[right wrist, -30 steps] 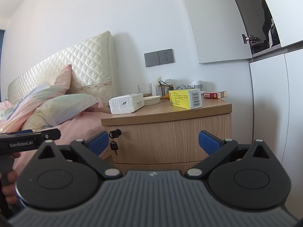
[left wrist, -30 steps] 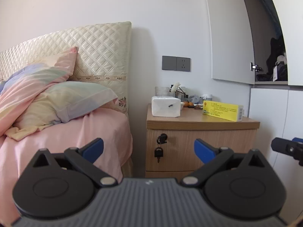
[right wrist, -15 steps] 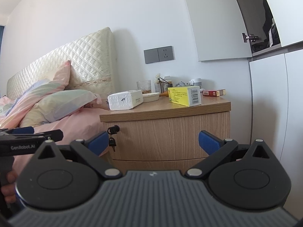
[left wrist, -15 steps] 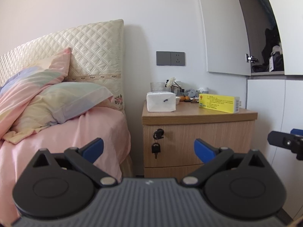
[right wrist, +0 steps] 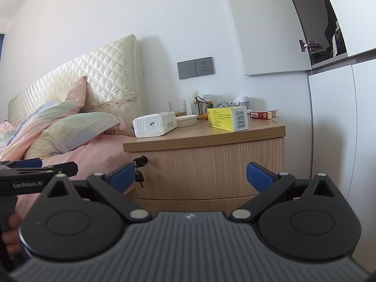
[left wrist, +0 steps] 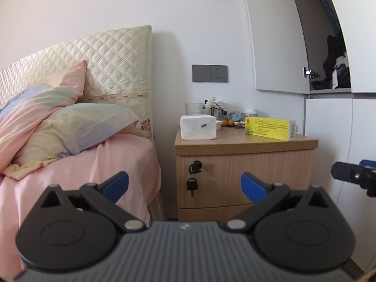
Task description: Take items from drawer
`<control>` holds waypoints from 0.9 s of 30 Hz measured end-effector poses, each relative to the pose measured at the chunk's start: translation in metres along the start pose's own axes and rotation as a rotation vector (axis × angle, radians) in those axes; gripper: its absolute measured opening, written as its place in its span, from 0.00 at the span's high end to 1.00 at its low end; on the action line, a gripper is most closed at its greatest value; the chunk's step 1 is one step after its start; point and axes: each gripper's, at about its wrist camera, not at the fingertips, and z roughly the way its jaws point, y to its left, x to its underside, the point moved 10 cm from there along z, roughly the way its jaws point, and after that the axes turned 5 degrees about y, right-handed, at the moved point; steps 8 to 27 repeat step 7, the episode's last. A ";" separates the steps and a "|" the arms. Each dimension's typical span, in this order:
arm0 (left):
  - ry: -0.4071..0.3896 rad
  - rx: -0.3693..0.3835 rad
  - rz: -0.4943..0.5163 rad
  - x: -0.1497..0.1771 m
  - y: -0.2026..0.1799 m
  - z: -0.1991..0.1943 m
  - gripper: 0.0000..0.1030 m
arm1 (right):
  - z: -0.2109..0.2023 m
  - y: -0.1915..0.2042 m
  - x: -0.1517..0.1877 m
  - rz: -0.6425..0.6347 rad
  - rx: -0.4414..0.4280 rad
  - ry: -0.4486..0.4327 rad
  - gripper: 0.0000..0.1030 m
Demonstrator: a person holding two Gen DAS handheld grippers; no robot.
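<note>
A wooden nightstand (left wrist: 244, 178) (right wrist: 211, 169) stands beside the bed. Its top drawer (left wrist: 249, 176) (right wrist: 211, 171) is closed, with a black lock and a key (left wrist: 192, 183) (right wrist: 139, 176) hanging at its left. A second closed drawer front (left wrist: 206, 211) sits below. My left gripper (left wrist: 184, 184) is open, empty, and well short of the drawer. My right gripper (right wrist: 190, 175) is also open and empty, facing the drawer front from a distance. The drawer's contents are hidden.
On the nightstand top lie a white tissue pack (left wrist: 197, 127) (right wrist: 155, 125), a yellow box (left wrist: 270, 128) (right wrist: 228, 119), a red box (right wrist: 264, 114), a glass and small clutter. A pink bed (left wrist: 82, 159) with pillows is left; white cabinets (left wrist: 338, 141) are right. A hand (right wrist: 10, 232) holds the left gripper.
Both grippers have dropped lower and drifted slightly, so the nightstand sits higher in both views. Their jaws remain open and nothing has been touched.
</note>
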 end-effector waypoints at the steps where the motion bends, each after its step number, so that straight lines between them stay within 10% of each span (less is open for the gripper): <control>1: 0.000 -0.001 -0.002 0.000 0.000 0.000 0.00 | 0.000 0.000 0.000 0.000 0.001 0.000 0.00; 27: -0.002 -0.002 -0.002 0.000 0.000 -0.001 0.00 | 0.000 -0.001 0.000 -0.011 0.016 0.004 0.00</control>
